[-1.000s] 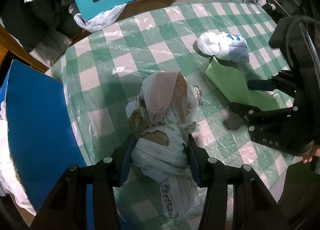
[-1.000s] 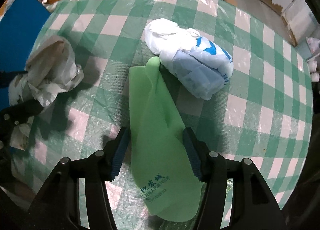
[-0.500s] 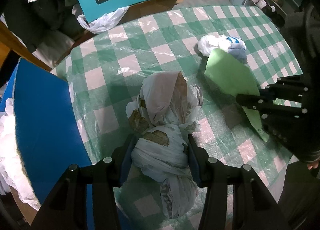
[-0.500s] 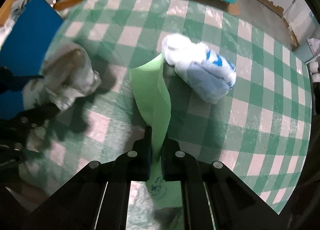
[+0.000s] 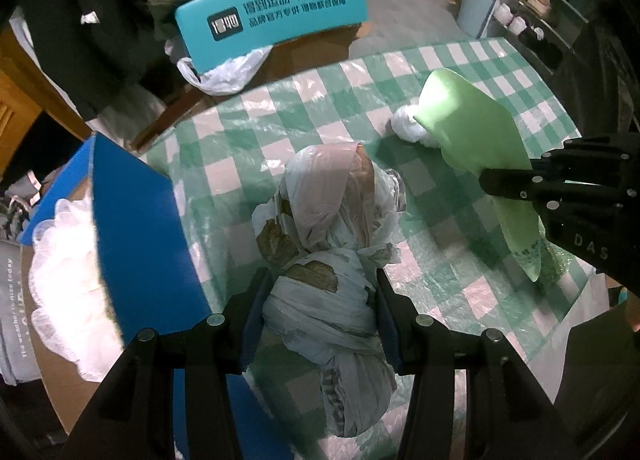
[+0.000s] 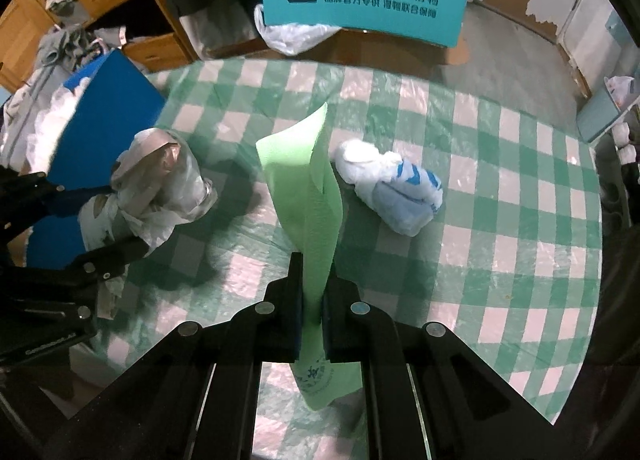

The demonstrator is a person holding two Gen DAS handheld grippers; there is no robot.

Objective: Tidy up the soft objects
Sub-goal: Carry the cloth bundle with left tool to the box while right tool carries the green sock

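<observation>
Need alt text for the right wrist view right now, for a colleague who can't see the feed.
The right gripper is shut on a green bag, held above a green-checked tablecloth. At left, the left gripper holds a knotted grey-white bag bundle; a white-and-blue bundle lies on the cloth at right.

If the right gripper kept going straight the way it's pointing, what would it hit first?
Probably the checked tablecloth. The right gripper, shut on the green bag, points steeply down at bare cloth between the grey bundle and the white-and-blue bundle. Depth is unclear, but neither bundle seems in line.
</observation>
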